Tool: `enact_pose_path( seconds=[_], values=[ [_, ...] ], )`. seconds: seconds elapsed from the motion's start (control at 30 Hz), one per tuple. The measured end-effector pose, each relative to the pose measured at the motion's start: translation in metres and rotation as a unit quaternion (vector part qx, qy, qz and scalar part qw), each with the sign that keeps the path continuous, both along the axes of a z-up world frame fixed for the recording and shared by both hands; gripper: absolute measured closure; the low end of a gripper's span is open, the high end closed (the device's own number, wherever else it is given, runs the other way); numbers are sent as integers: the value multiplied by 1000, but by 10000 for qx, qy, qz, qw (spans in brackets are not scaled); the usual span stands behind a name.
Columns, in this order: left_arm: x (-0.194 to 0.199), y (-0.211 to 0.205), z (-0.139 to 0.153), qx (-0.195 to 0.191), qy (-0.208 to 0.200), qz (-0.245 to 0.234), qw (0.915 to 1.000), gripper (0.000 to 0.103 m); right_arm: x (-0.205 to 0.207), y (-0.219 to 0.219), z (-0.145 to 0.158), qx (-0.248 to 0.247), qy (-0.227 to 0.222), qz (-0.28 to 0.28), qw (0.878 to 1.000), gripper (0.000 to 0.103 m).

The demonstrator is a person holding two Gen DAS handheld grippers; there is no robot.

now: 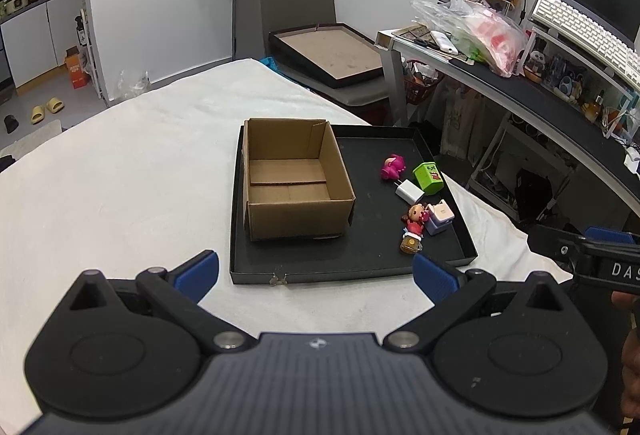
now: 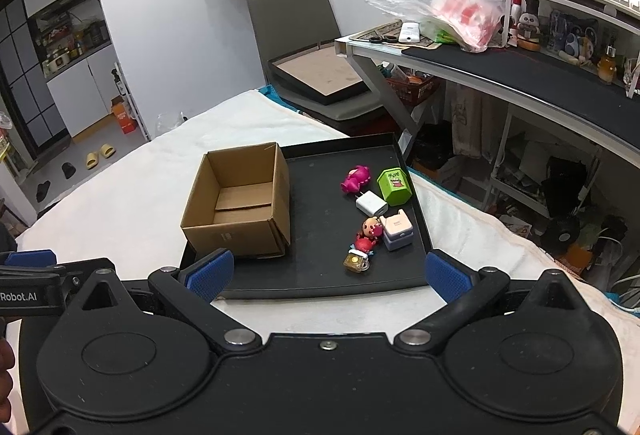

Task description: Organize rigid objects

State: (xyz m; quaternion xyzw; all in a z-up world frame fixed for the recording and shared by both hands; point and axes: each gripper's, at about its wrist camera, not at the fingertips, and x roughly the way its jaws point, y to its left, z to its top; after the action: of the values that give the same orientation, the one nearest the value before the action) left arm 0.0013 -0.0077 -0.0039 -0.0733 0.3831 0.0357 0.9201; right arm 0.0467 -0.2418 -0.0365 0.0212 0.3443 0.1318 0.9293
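Note:
A black tray (image 1: 352, 263) (image 2: 320, 285) lies on a white-covered table. An open empty cardboard box (image 1: 292, 179) (image 2: 240, 201) stands on its left half. On its right half lie a pink figure (image 1: 393, 166) (image 2: 355, 179), a green cube (image 1: 428, 177) (image 2: 394, 185), a white charger (image 1: 409, 191) (image 2: 371, 203), a red-dressed doll (image 1: 415, 217) (image 2: 368, 233), a lilac-white box (image 1: 439, 219) (image 2: 397, 231) and a small amber mug (image 1: 411, 243) (image 2: 356, 261). My left gripper (image 1: 316, 273) is open and empty before the tray's near edge. My right gripper (image 2: 330, 275) is open and empty over the tray's near edge.
A grey chair with a flat black frame (image 1: 332, 55) (image 2: 320, 75) stands behind the table. A cluttered desk (image 1: 520, 75) (image 2: 500, 63) with a plastic bag, keyboard and trinkets runs along the right. The white cloth (image 1: 120, 175) spreads left of the tray.

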Motion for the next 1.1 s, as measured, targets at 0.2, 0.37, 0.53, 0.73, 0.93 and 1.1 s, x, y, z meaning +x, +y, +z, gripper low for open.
enact_pose_path(
  seconds=[0.2, 0.37, 0.53, 0.73, 0.93, 1.1],
  values=[
    [-2, -3, 0, 13, -6, 2, 10000, 0, 0, -1, 0, 3, 3, 1, 10000, 0],
    [-3, -2, 1, -8, -24, 27, 10000, 0, 0, -1, -1, -4, 1, -15, 10000, 0],
    [-3, -2, 1, -19, -13, 22, 10000, 0, 0, 0, -1, -8, 5, -9, 10000, 0],
    [-3, -2, 1, -11, -20, 30, 10000, 0, 0, 0, -1, -1, 0, -5, 10000, 0],
    [-3, -2, 1, -15, -18, 28, 10000, 0, 0, 0, -1, -6, 7, -5, 10000, 0],
    [-2, -3, 1, -18, -14, 31, 10000, 0, 1, 0, 0, -7, 4, -7, 10000, 0]
  ],
)
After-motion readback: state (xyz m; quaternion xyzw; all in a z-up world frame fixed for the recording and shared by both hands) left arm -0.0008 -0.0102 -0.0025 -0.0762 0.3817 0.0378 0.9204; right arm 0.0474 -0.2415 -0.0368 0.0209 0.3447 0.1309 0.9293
